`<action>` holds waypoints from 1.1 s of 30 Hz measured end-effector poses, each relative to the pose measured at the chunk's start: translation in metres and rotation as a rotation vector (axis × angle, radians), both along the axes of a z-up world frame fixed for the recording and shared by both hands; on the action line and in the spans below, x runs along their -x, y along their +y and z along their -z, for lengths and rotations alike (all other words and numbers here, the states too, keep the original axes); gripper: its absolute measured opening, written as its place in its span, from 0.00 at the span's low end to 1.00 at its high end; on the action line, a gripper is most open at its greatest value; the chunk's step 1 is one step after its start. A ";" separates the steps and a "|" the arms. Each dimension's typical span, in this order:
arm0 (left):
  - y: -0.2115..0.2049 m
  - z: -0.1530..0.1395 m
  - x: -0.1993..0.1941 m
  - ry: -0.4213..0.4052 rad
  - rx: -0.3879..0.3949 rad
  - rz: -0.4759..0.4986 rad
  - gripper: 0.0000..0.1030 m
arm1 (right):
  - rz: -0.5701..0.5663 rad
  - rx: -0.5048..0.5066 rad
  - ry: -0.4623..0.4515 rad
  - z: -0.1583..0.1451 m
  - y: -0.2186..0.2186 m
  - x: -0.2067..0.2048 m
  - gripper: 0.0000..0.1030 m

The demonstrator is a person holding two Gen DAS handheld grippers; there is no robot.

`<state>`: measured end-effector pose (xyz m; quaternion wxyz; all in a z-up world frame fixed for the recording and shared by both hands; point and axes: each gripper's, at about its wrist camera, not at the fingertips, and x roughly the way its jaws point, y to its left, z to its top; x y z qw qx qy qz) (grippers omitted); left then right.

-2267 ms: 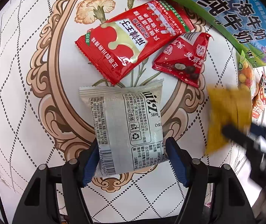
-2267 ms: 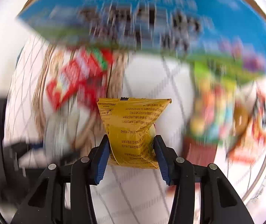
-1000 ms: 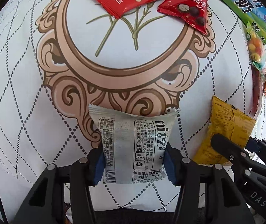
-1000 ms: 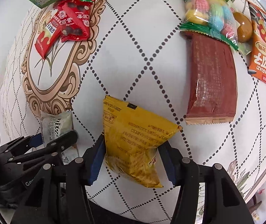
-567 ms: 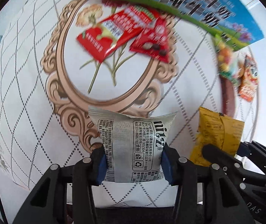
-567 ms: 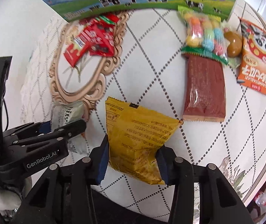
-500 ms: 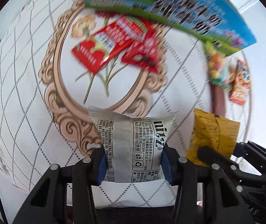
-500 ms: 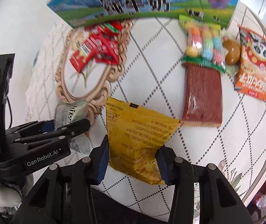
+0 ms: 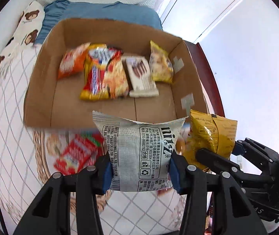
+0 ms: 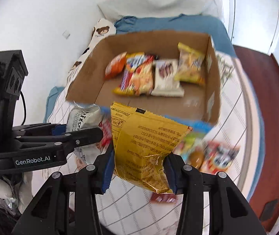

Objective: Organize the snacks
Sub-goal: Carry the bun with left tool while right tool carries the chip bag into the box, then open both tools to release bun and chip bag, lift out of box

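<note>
My left gripper [image 9: 140, 173] is shut on a silver snack packet [image 9: 139, 148] and holds it in the air before an open cardboard box [image 9: 41, 90]. My right gripper [image 10: 138, 171] is shut on a yellow snack packet [image 10: 145, 146], also lifted, just right of the left one. The yellow packet shows in the left wrist view [image 9: 211, 135], and the silver packet in the right wrist view [image 10: 83, 117]. Several snack packets [image 9: 104, 74] lie in the back half of the box [image 10: 211, 90].
A red packet [image 9: 76, 152] lies on the patterned cloth [image 9: 8, 137] below the box's near wall. More snacks [image 10: 215, 156] lie blurred on the cloth to the right. A bed with blue bedding [image 10: 168, 24] and a bear pillow [image 9: 28, 19] stands behind the box.
Both grippers have lifted and tilted up from the cloth with their packets still held. The view now looks into the cardboard box instead of down on the table.
</note>
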<state>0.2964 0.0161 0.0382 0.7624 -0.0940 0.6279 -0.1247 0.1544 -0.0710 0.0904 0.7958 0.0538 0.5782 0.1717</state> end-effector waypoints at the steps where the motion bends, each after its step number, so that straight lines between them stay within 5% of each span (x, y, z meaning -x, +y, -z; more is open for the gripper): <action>1: -0.002 0.001 -0.013 0.006 0.000 0.006 0.44 | 0.005 0.001 -0.006 -0.004 -0.004 -0.012 0.46; 12: -0.029 0.066 -0.114 0.191 -0.036 0.048 0.44 | -0.015 -0.018 0.108 0.036 -0.015 -0.105 0.47; 14: -0.033 0.082 -0.119 0.243 -0.036 0.051 0.46 | 0.006 -0.026 0.145 0.050 -0.019 -0.114 0.53; 15: -0.033 0.088 -0.120 0.258 -0.025 0.047 0.52 | 0.009 -0.020 0.171 0.059 -0.020 -0.119 0.69; 16: -0.033 0.092 -0.121 0.258 -0.022 0.042 0.60 | 0.016 -0.004 0.191 0.066 -0.021 -0.122 0.86; 18: -0.033 0.097 -0.121 0.241 -0.041 0.040 0.86 | 0.033 0.034 0.205 0.075 -0.023 -0.123 0.89; 19: -0.033 0.097 -0.121 0.232 -0.053 0.042 0.91 | 0.043 0.039 0.208 0.077 -0.024 -0.123 0.89; 33: 0.010 0.046 -0.085 0.025 -0.177 -0.038 0.91 | 0.192 0.136 0.067 0.053 -0.022 -0.094 0.89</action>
